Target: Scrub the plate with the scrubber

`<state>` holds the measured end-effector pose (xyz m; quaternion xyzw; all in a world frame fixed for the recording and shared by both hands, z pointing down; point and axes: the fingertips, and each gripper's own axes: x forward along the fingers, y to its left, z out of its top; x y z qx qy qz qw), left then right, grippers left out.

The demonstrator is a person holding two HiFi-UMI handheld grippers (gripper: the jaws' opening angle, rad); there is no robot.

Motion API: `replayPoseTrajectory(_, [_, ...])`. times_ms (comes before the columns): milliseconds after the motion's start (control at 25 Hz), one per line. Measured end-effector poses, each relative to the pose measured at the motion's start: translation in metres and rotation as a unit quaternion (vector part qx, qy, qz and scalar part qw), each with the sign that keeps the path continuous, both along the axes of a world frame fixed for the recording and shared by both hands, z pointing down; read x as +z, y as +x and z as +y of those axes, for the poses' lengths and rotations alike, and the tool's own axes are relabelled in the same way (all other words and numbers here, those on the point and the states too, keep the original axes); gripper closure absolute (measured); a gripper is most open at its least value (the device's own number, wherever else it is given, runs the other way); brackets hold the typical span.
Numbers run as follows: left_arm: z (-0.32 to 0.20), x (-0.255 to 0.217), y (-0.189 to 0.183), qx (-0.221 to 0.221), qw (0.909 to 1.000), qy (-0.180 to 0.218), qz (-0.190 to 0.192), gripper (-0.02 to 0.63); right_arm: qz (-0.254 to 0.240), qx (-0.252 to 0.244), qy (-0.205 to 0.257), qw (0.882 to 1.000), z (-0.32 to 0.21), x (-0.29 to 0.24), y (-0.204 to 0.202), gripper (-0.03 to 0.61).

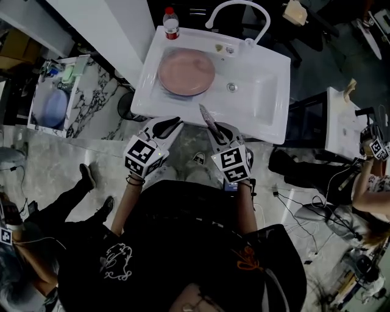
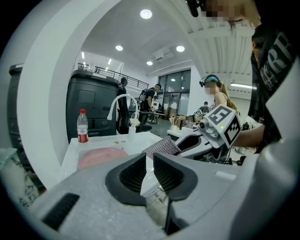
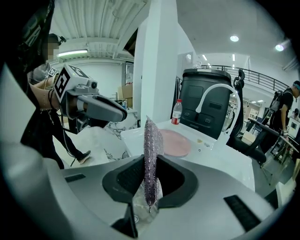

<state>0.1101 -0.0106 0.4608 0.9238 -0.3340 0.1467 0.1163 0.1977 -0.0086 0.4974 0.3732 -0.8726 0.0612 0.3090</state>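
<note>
A round pink plate (image 1: 186, 73) lies flat in the left part of the white sink (image 1: 268, 103); it also shows low in the left gripper view (image 2: 101, 157) and beyond the jaws in the right gripper view (image 3: 176, 143). My right gripper (image 1: 209, 124) hovers at the sink's near rim, shut on a silvery mesh scrubber (image 3: 151, 154) that stands upright between its jaws (image 1: 205, 114). My left gripper (image 1: 167, 127) is beside it, just left, short of the rim, its jaws nearly together with nothing between them (image 2: 149, 171). Neither gripper touches the plate.
A red-capped bottle (image 1: 172, 24) stands at the sink's far left corner, and a curved white faucet (image 1: 237, 9) at the back. A marble shelf with a blue dish (image 1: 52, 103) is to the left. Another white stand (image 1: 344, 125) and people are at the right.
</note>
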Motion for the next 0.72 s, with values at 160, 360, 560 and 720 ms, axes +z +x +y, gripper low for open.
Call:
replayPoseTrajectory(160, [0.013, -0.006, -0.012, 0.015, 0.9998, 0.013, -0.008, 0.565, -0.01, 0.011, 0.004, 1.0, 0.011, -0.009, -0.018, 0.512])
replayPoseTrajectory(360, [0.049, -0.011, -0.036, 0.031, 0.9994, 0.017, -0.003, 0.565, -0.021, 0.02, 0.003, 1.0, 0.041, -0.017, -0.052, 0.512])
replayPoseTrajectory(560, [0.085, -0.008, -0.071, 0.04, 0.999, 0.017, 0.004, 0.565, -0.031, 0.038, 0.009, 0.999, 0.076, -0.021, -0.089, 0.512])
replayPoseTrajectory(720, [0.111, -0.01, -0.089, 0.048, 0.9986, 0.02, 0.013, 0.565, -0.048, 0.05, 0.007, 0.998, 0.104, -0.026, -0.109, 0.512])
